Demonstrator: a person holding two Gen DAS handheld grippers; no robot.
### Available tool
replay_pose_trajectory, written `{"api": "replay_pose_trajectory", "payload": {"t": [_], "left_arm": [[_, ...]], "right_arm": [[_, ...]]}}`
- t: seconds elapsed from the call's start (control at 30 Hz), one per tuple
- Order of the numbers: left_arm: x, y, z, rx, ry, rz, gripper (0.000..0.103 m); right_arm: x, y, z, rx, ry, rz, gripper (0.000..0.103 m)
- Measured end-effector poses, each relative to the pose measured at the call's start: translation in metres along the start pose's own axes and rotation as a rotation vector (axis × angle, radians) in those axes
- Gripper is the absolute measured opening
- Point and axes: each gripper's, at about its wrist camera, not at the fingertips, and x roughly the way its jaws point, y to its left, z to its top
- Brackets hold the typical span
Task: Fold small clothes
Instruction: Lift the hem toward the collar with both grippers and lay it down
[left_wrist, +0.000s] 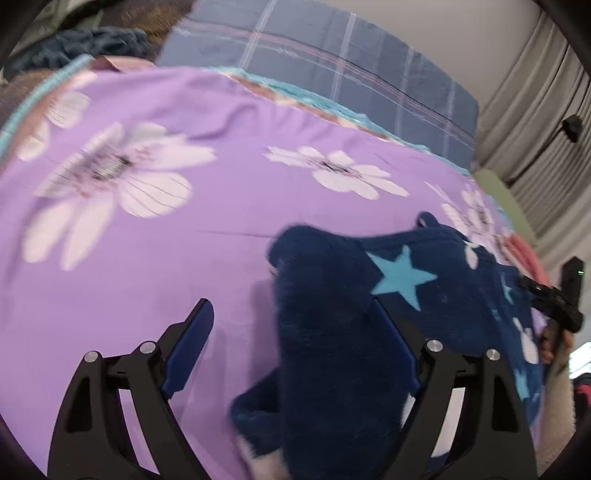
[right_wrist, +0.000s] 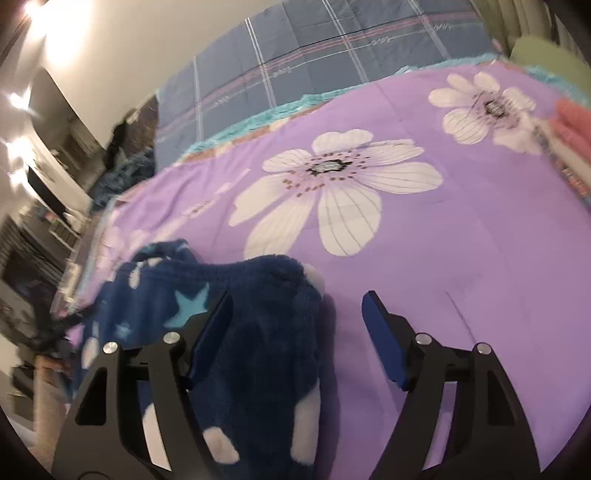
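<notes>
A dark blue fleece garment (left_wrist: 332, 332) with light blue stars and white spots lies bunched on the purple flowered sheet (left_wrist: 147, 258). My left gripper (left_wrist: 290, 306) stands open over its left part. The right finger is against the fleece, and the left finger is over bare sheet. In the right wrist view the same garment (right_wrist: 258, 350) runs under my right gripper (right_wrist: 297, 295), which is open too. There the left finger rests by the fleece, while the right finger is clear of it. Neither pair of pads presses on the cloth.
A blue plaid cover (left_wrist: 351, 66) lies past the purple sheet (right_wrist: 443, 258). Pink folded cloth (right_wrist: 572, 122) sits at the sheet's right edge, and dark teal clothes (left_wrist: 92, 44) at the far left. Grey curtains (left_wrist: 535, 110) hang on the right. A hand (left_wrist: 554, 339) shows at the right edge.
</notes>
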Motion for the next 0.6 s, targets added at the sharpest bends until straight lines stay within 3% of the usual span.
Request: {"api": "replay_pose_trajectory", "payload": {"t": [0.03, 0.07, 0.1, 0.13, 0.17, 0.23, 0.3, 0.37, 0.43, 0.47, 0.53, 0.6], "left_arm": [[0.007, 0.000, 0.002, -0.013, 0.020, -0.024, 0.085], [0.011, -0.002, 0.003, -0.020, 0.027, -0.035, 0.069], [0.014, -0.003, 0.004, -0.020, 0.032, -0.056, 0.030], [0.015, -0.006, 0.005, -0.016, 0.040, -0.087, 0.014], [0.009, -0.011, 0.006, -0.009, 0.022, -0.082, 0.012], [-0.014, -0.024, 0.003, 0.037, -0.043, -0.050, 0.011], [-0.044, -0.031, -0.004, 0.064, -0.095, -0.045, 0.011], [-0.059, -0.031, -0.008, 0.088, -0.120, -0.006, 0.015], [-0.048, -0.024, -0.008, 0.084, -0.110, 0.072, 0.037], [-0.041, -0.019, -0.009, 0.069, -0.092, 0.092, 0.054], [-0.030, -0.008, -0.017, 0.003, -0.036, 0.100, 0.055], [-0.039, -0.002, -0.027, -0.048, -0.035, 0.047, 0.057]], "right_arm": [[0.004, -0.003, 0.003, 0.017, 0.016, 0.038, 0.068], [0.009, -0.006, 0.007, 0.044, 0.042, 0.094, 0.062], [0.014, -0.006, 0.009, 0.061, 0.058, 0.125, 0.045], [0.017, -0.004, 0.010, 0.067, 0.067, 0.137, 0.025], [0.018, 0.002, 0.012, 0.047, 0.070, 0.142, 0.016], [0.005, 0.013, 0.014, 0.015, 0.020, 0.151, 0.014], [-0.021, 0.025, 0.015, -0.024, -0.062, 0.232, 0.014], [-0.031, 0.029, 0.019, -0.041, -0.090, 0.231, 0.016], [-0.014, 0.030, 0.022, -0.053, -0.038, 0.118, 0.034], [0.002, 0.029, 0.020, -0.060, 0.015, -0.003, 0.036], [0.014, 0.022, 0.010, -0.035, 0.058, -0.106, 0.036], [0.002, 0.014, -0.006, 0.011, 0.041, -0.059, 0.036]]}}
